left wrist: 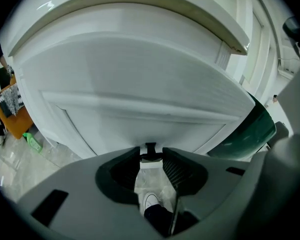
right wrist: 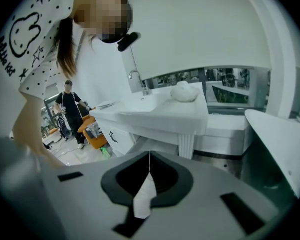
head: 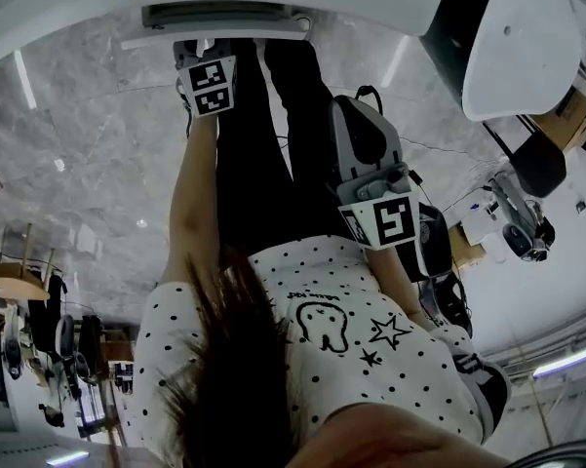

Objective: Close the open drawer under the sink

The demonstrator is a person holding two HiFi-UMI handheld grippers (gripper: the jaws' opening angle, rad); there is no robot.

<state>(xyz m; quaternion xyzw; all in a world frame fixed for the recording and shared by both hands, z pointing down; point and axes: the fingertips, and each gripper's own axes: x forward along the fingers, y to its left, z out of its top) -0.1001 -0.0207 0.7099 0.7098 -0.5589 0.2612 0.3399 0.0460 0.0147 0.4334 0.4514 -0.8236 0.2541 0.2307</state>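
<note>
The white drawer front [left wrist: 135, 84] under the sink counter [left wrist: 140, 14] fills the left gripper view. In the head view the drawer [head: 224, 16] stands out from the cabinet at the top, its grey inside showing. My left gripper [left wrist: 150, 156] is open right at the drawer face, and a small black handle [left wrist: 150, 148] shows in the gap at its tips. It points at the drawer's front edge in the head view too, left gripper [head: 199, 49]. My right gripper [right wrist: 150, 156] hangs off to the side with its tips together and nothing between them; it is the right gripper [head: 359, 105] beside my black-clad legs.
The right gripper view faces another white vanity [right wrist: 164, 119] with a tap [right wrist: 136, 76] and a white object [right wrist: 184, 91] on it. A person in black [right wrist: 70, 109] stands by an orange seat [right wrist: 92, 134]. The floor is grey marble [head: 88, 164]. A green bottle [left wrist: 34, 141] lies at the left.
</note>
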